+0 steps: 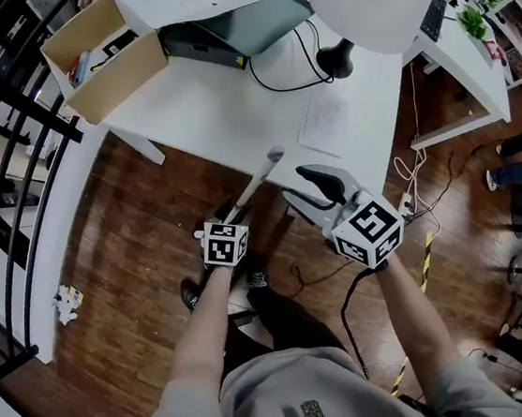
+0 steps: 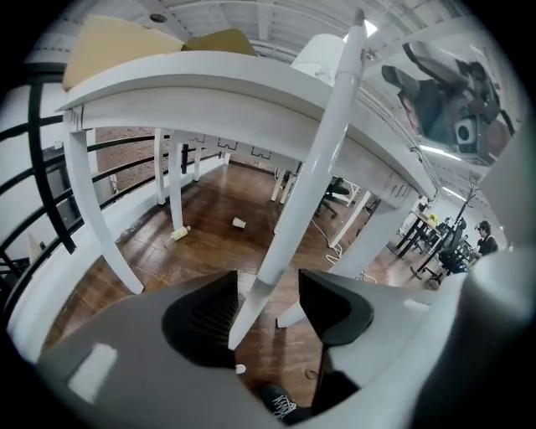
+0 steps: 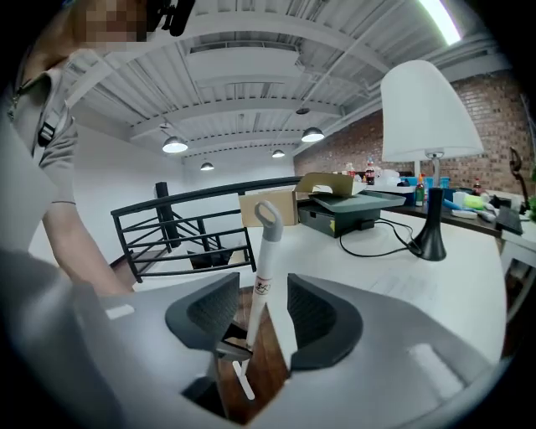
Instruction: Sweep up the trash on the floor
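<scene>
Left tool and right tool open around broom handle, table just ahead

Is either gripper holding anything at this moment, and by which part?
Neither grips anything. The white handle stands loose between the open jaws of the left gripper, partway down its shaft, leaning against the table edge. The right gripper is open too.
</scene>
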`<state>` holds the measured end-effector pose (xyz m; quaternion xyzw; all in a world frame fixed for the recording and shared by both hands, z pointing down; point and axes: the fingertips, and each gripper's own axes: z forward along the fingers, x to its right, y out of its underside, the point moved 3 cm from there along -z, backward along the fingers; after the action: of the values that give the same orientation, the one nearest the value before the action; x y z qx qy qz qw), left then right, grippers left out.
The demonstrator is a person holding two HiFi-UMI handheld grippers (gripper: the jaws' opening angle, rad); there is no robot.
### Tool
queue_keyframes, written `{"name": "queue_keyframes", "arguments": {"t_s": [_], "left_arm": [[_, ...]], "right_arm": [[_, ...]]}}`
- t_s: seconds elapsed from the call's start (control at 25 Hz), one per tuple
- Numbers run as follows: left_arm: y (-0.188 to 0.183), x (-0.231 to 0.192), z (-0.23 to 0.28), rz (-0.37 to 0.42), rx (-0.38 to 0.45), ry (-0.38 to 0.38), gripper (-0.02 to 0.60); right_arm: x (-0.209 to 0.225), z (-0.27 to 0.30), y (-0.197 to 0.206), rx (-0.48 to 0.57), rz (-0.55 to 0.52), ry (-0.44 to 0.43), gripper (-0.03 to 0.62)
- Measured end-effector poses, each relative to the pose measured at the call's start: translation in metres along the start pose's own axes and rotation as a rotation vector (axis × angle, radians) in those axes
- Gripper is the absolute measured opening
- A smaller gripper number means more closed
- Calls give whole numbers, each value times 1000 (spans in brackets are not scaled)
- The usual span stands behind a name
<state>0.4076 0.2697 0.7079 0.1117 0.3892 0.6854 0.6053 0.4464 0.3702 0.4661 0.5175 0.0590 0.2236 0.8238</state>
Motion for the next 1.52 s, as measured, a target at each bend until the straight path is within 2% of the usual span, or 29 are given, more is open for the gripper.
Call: {"name": "queue_keyframes", "arguments": {"t_s": [0.12,0.28,0.32,0.4,0.48,0.6,0.72,0.92,1.08,1.24,1.36,1.52], "left_arm": [[3,1,-19,5,2,16,215],[12,-9,-73,-44,39,-13,213],[12,-14,-91,-62,61,-33,200],[7,-30,-136,-89,137,-86,119],[-1,-50,-190,-94,248,-152,12],[-6,-75,-280,-76,392,-226,5],[1,-91,-369,-80,487,-291,5],[27,-130,-514,-170,650,-461,5],[64,-151,-601,-230,707,-548,5],[94,-158,-675,-296,789,-666,5],[113,-156,-728,-338,846,-780,5],[133,-146,-783,-368,876,-917,5]], "right_arm": [[-5,-10,2,-9,34,26,155],[-38,-6,-7,20,81,15,73],[-48,-1,-12,32,88,16,47],[-72,18,-24,61,97,-2,0],[-109,45,-42,83,76,-77,0],[-181,85,-70,99,23,-201,0],[-258,114,-94,114,-12,-296,0],[-393,169,-141,155,-91,-506,0],[-495,194,-157,174,-173,-635,0],[-588,197,-166,187,-299,-833,0],[-643,196,-175,179,-350,-955,0],[-696,185,-180,162,-399,-1085,0]]}}
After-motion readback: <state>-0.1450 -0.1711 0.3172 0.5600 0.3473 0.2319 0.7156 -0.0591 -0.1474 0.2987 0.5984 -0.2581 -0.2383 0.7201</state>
